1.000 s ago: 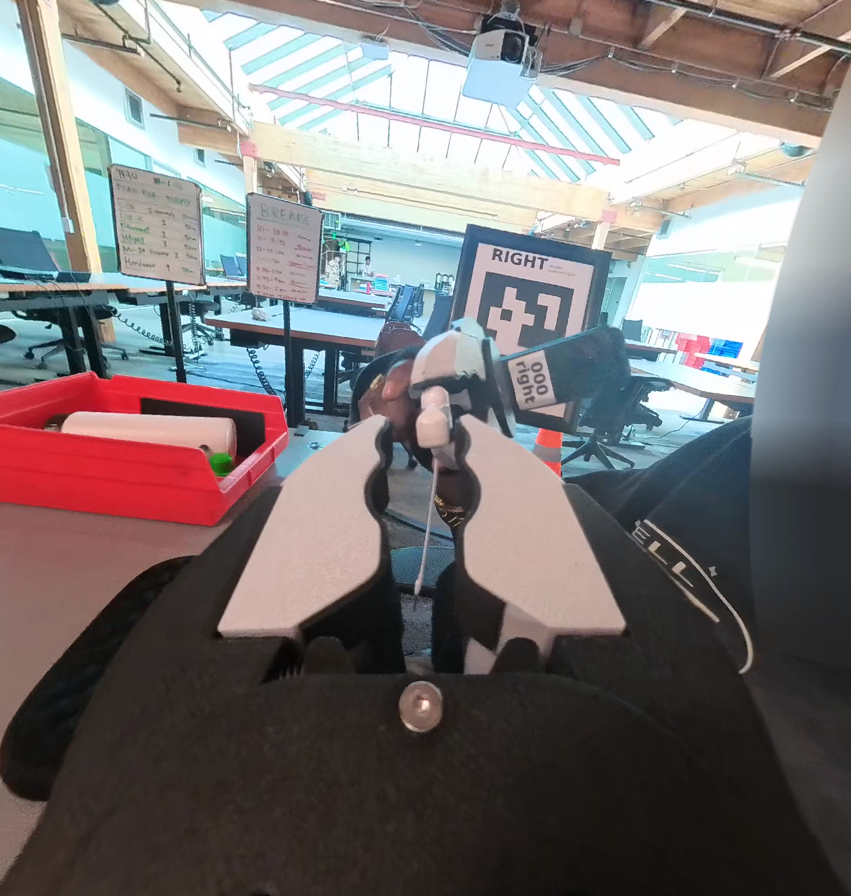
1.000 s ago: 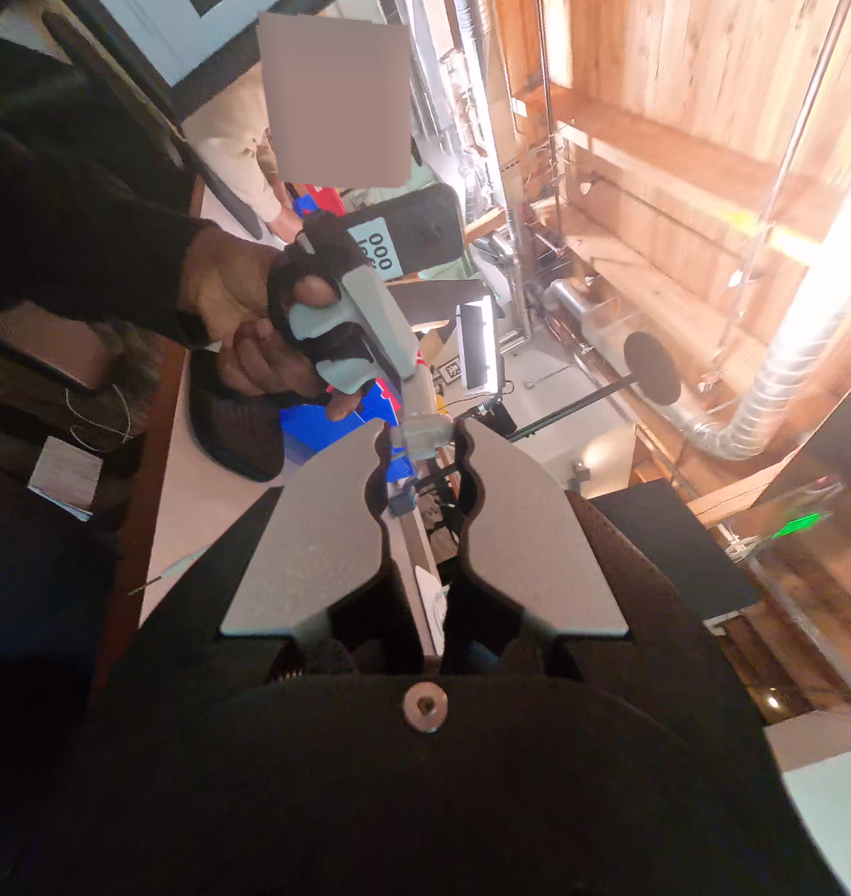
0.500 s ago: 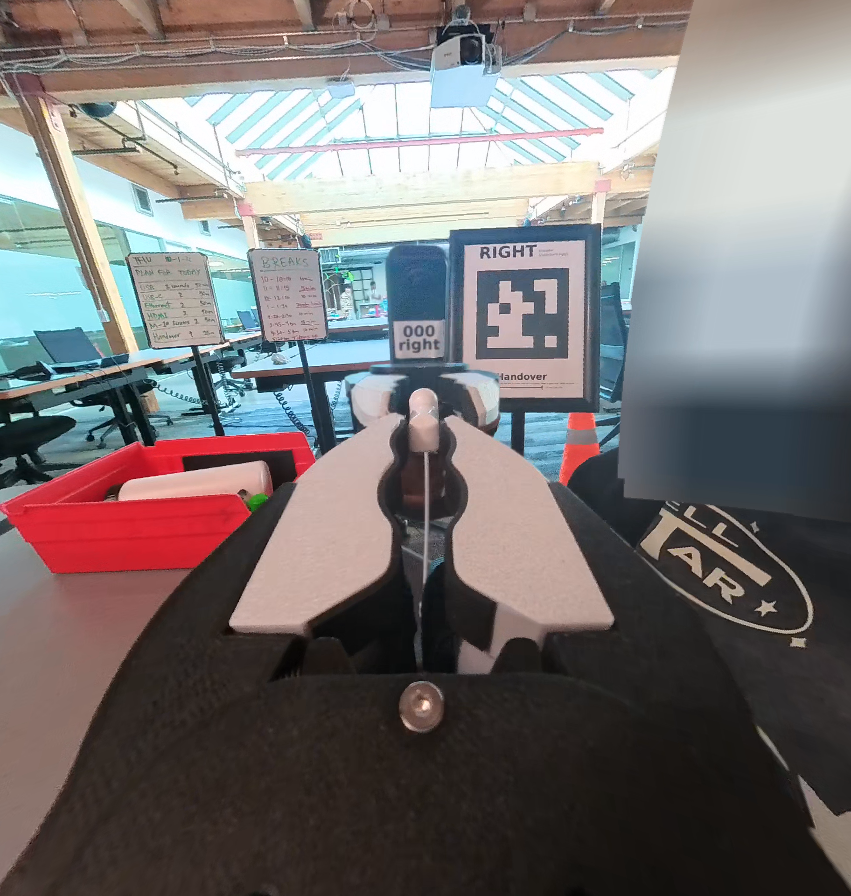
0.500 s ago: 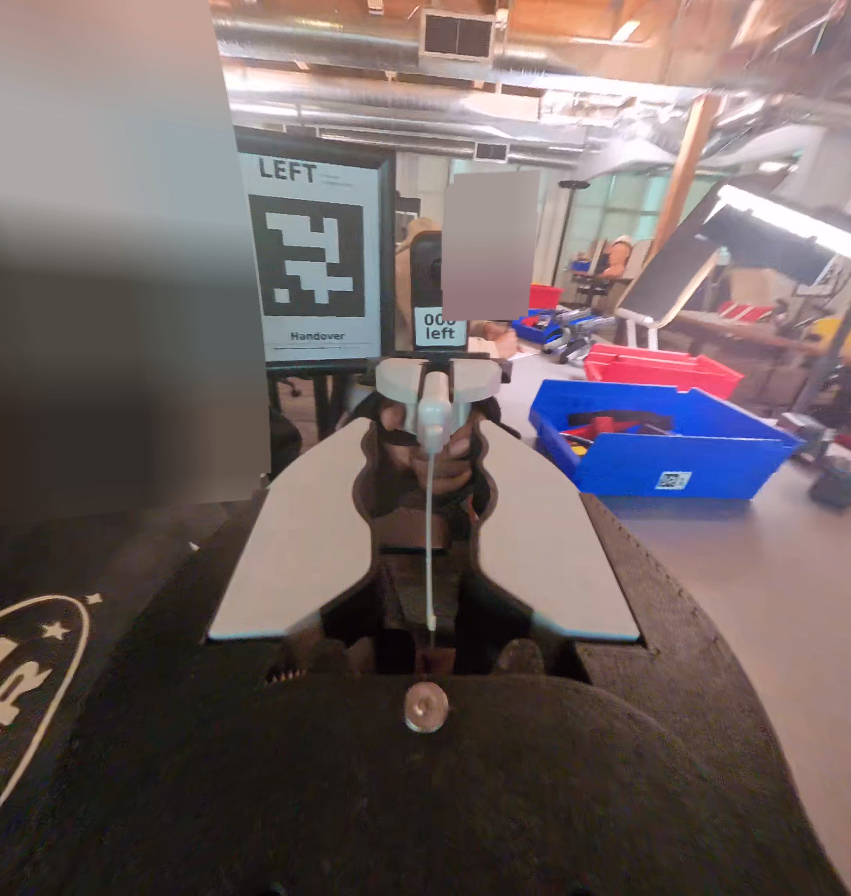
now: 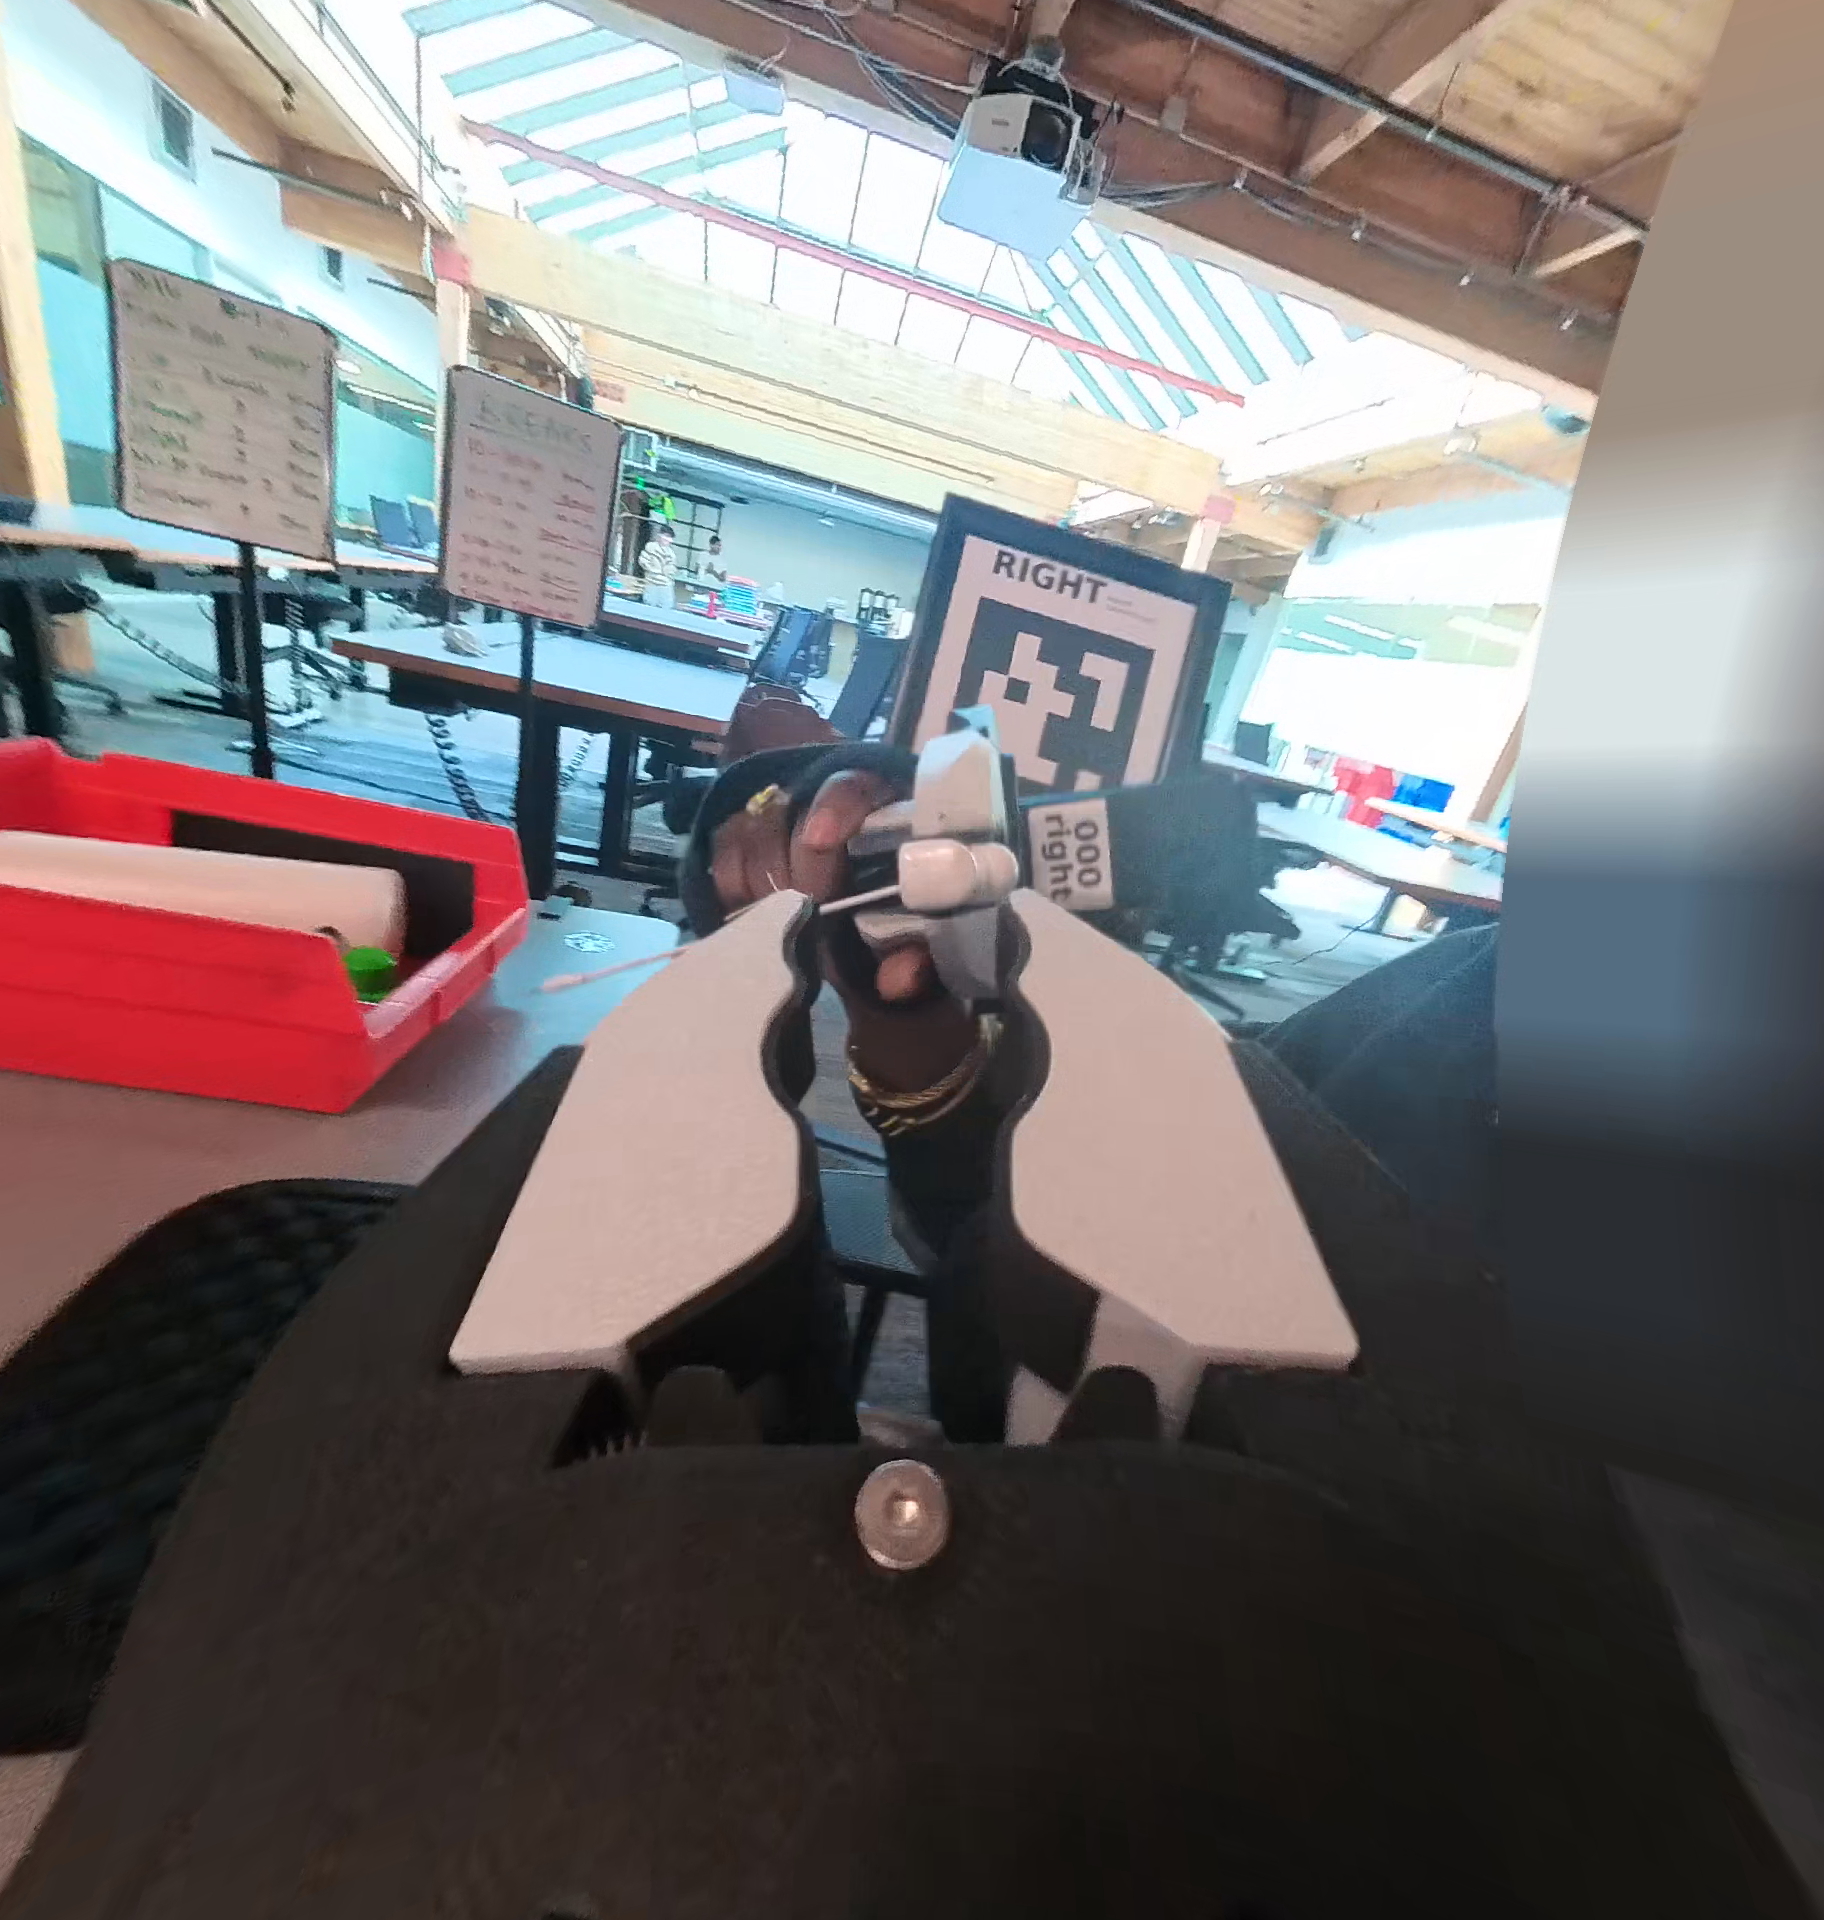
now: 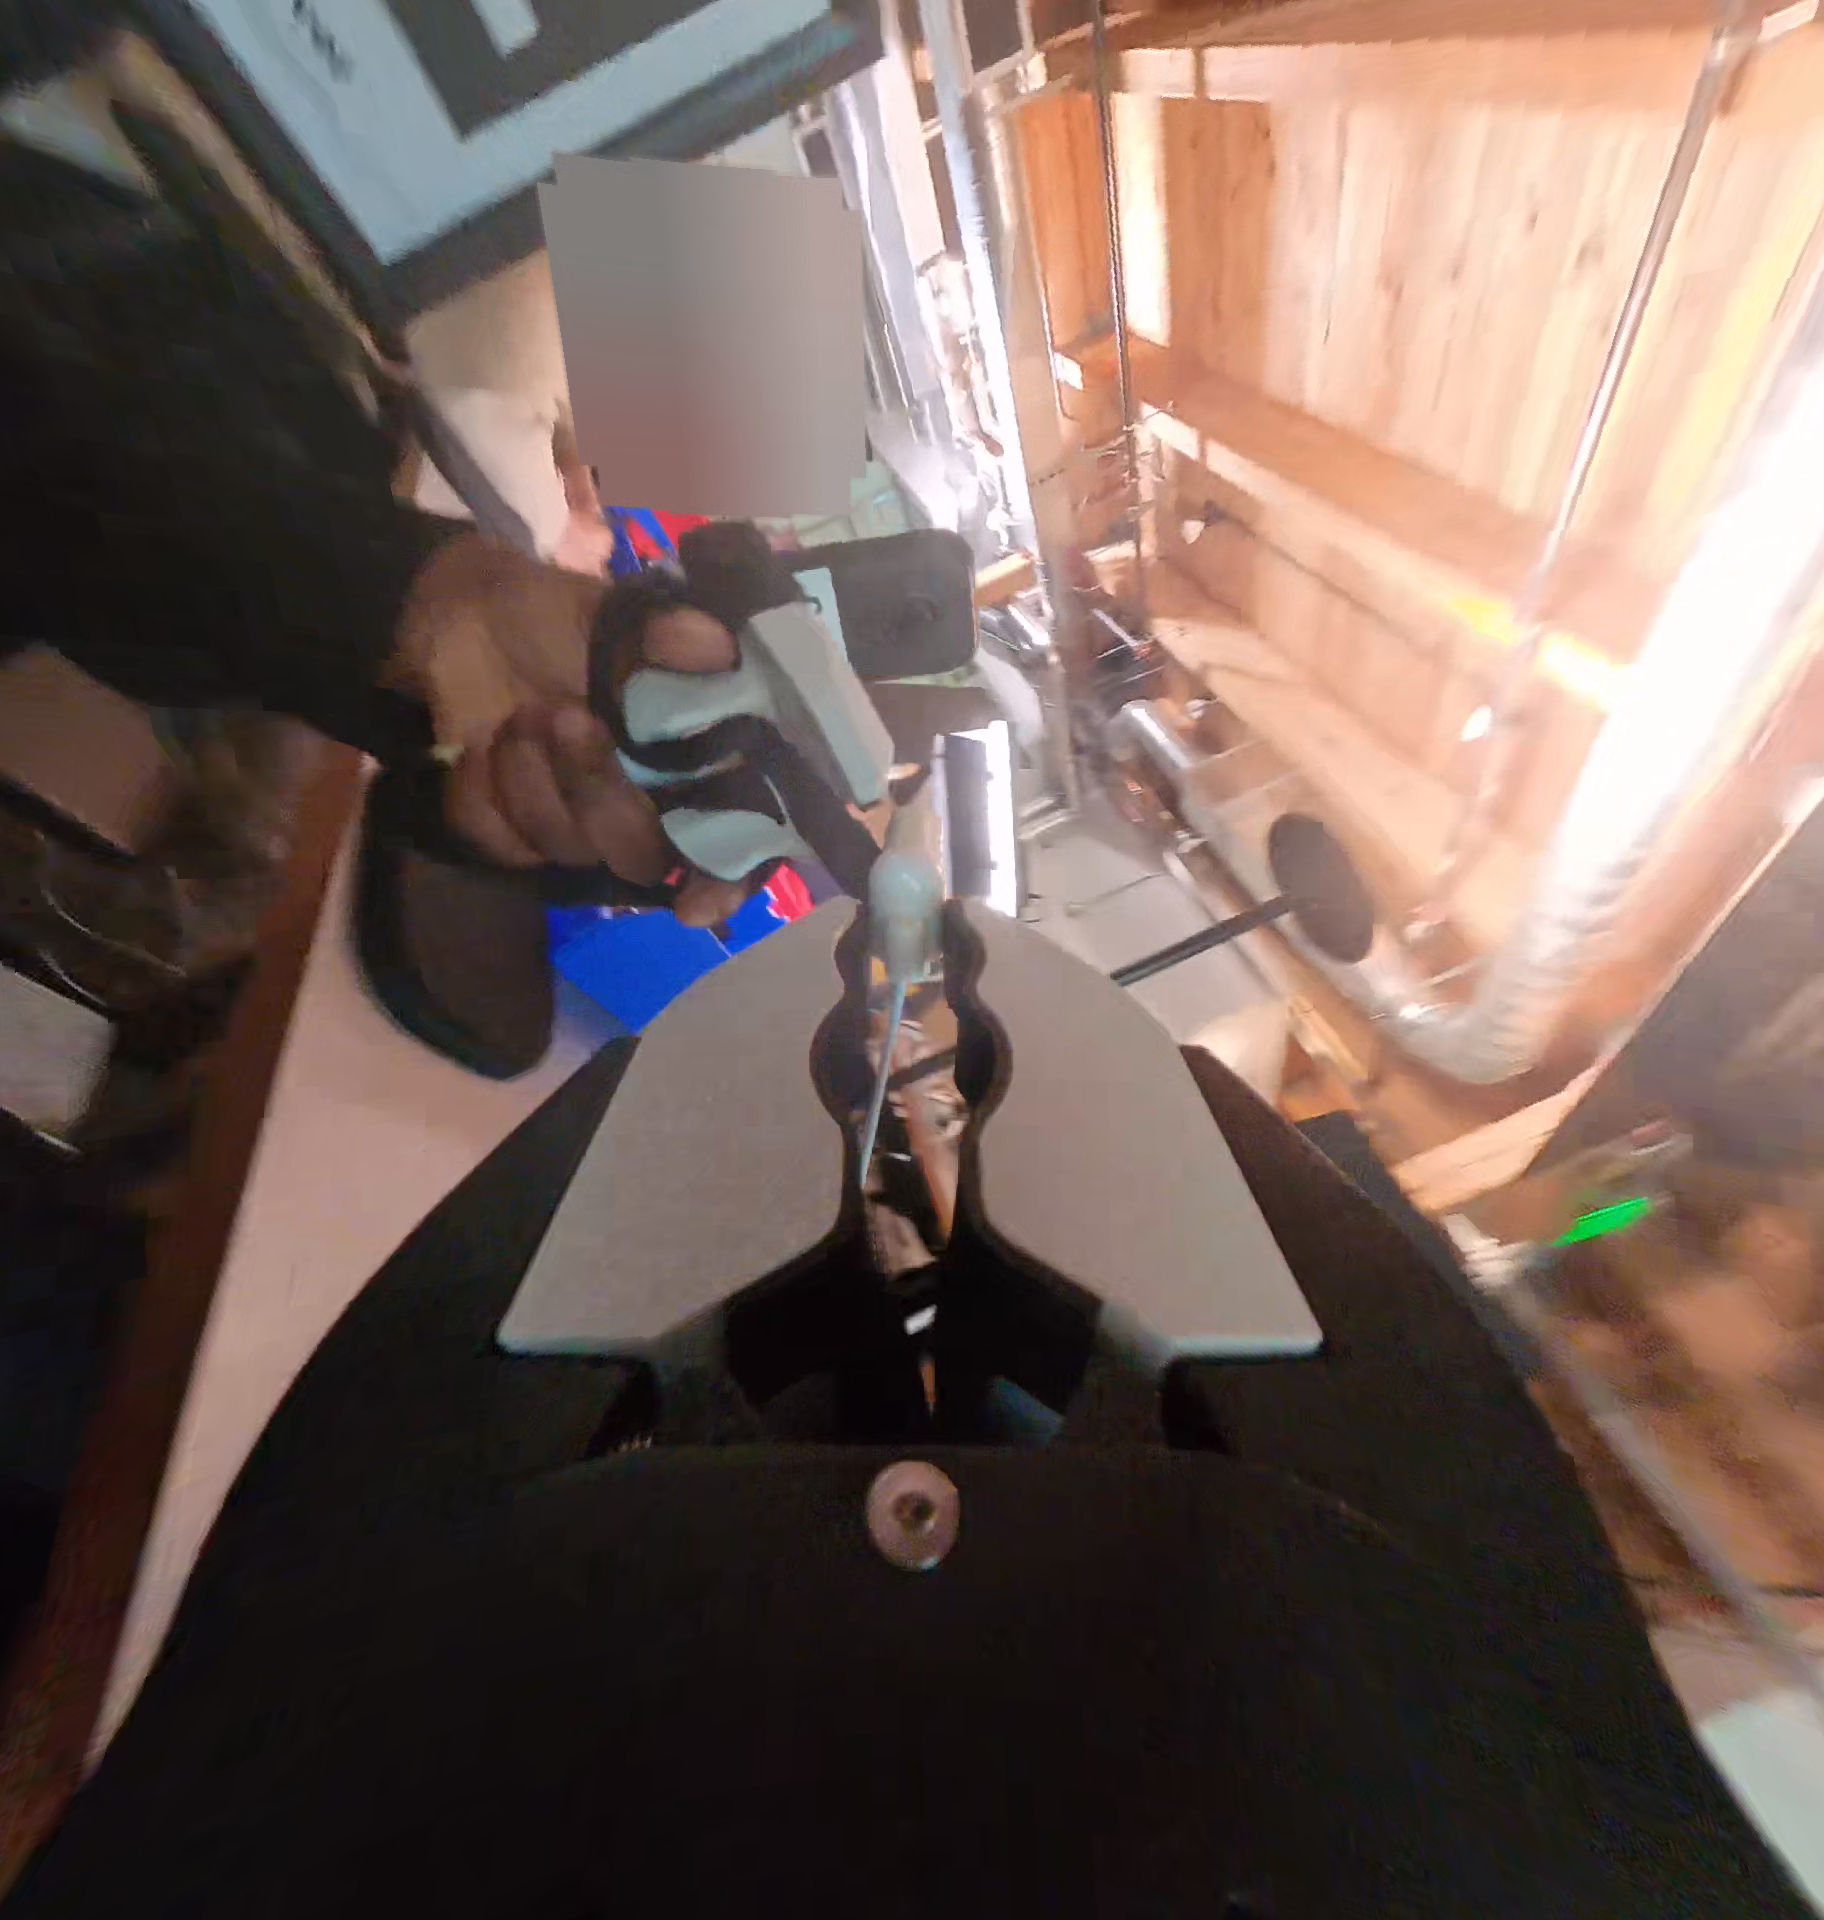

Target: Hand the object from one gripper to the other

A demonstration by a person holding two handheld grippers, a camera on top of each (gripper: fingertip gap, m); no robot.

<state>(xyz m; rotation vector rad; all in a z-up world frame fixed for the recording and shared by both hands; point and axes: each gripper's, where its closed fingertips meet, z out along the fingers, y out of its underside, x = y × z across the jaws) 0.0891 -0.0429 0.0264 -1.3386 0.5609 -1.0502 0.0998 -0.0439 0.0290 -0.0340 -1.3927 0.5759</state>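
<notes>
The object is a small white bulb-shaped handle (image 5: 955, 873) with a thin stick out of one end. In the left wrist view it lies crosswise, pinched between the right gripper's grey fingers (image 5: 952, 795), just beyond my left fingertips. My left gripper (image 5: 908, 902) is open and empty. In the right wrist view my right gripper (image 6: 900, 914) is shut on the bulb (image 6: 903, 899), and the stick (image 6: 882, 1070) runs back between the fingers. The left gripper (image 6: 814, 810) shows farther off at upper left, held by a hand, apart from the object.
A red bin (image 5: 160, 997) with a white roll (image 5: 181, 883) and a green cap stands on the grey table (image 5: 56, 1164) at left. A thin swab (image 5: 617, 971) lies on the table beside it. A framed marker sign (image 5: 1053, 665) stands behind. A blue bin (image 6: 627, 966) shows in the right wrist view.
Half a second ago the grippers met head-on, left jaws narrow around the object, right jaws wide. Now the left jaws are wider and empty; the right has closed on it, rolled sideways and drawn back.
</notes>
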